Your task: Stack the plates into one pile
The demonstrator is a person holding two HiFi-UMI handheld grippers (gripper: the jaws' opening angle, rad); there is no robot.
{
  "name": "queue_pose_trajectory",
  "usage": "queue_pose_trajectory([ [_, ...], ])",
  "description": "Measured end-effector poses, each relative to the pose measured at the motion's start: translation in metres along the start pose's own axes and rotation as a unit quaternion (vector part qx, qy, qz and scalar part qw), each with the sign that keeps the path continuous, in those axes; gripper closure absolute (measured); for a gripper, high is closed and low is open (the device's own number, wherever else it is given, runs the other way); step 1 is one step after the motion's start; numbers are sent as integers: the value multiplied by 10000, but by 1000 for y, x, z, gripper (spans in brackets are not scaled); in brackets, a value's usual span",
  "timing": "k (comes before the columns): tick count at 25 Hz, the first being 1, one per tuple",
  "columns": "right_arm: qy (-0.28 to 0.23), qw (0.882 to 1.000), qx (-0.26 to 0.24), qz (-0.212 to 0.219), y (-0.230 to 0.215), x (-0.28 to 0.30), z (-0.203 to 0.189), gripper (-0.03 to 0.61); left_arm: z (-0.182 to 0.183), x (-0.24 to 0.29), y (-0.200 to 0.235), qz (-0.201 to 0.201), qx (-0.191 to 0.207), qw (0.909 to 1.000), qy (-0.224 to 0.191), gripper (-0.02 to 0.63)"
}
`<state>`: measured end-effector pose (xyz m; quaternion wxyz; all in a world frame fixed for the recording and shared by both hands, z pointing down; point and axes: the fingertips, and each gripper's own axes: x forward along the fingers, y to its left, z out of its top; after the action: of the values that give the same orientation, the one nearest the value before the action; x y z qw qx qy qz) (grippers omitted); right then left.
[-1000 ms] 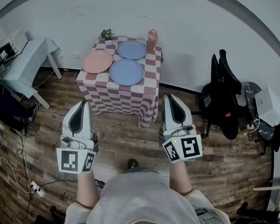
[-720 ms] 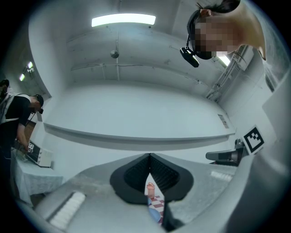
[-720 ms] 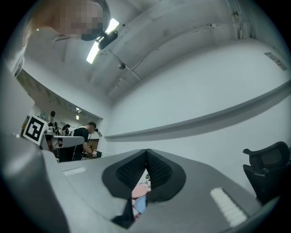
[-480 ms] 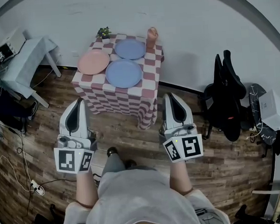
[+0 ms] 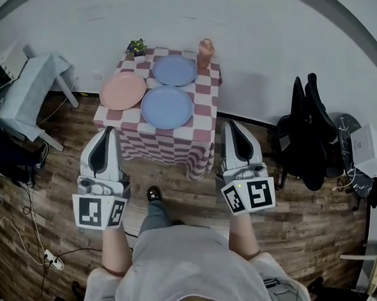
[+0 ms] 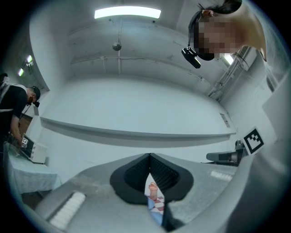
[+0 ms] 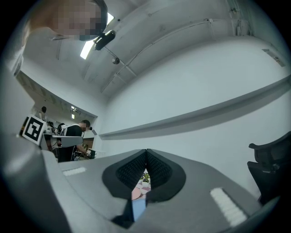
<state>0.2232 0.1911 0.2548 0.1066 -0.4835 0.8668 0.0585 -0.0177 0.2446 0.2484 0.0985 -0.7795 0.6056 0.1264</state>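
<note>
A small table with a pink-and-white checked cloth (image 5: 175, 141) stands against the wall in the head view. On it lie a pink plate (image 5: 122, 90) at the left, a blue plate (image 5: 167, 107) at the front and a second blue plate (image 5: 175, 70) behind it. My left gripper (image 5: 106, 131) and right gripper (image 5: 229, 126) are both shut and hold nothing, short of the table's front edge. In the left gripper view a sliver of the checked cloth (image 6: 157, 207) shows below the closed jaws. In the right gripper view a strip of the pink plate (image 7: 136, 194) shows the same way.
A pink cup (image 5: 205, 52) and a small potted plant (image 5: 135, 48) stand at the table's back edge. A grey-clothed side table (image 5: 28, 83) is at the left, a black office chair (image 5: 311, 129) at the right. Cables (image 5: 21, 233) run over the wooden floor.
I have walked closer to the checked table. Both grippers have moved forward with me and now reach near its front edge. Both stay shut.
</note>
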Motion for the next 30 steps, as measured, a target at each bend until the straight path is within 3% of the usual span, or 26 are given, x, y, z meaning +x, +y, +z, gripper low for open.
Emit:
queue_pose_trajectory([
  [15,-39,9998,46,-213,-3,135,-27,579,-23,105,99,-240,59,9997,70,611],
  [30,4,9979,-99,-647,-10,190,-48,579,-59,168,142,-722,-159,9972,133,611],
])
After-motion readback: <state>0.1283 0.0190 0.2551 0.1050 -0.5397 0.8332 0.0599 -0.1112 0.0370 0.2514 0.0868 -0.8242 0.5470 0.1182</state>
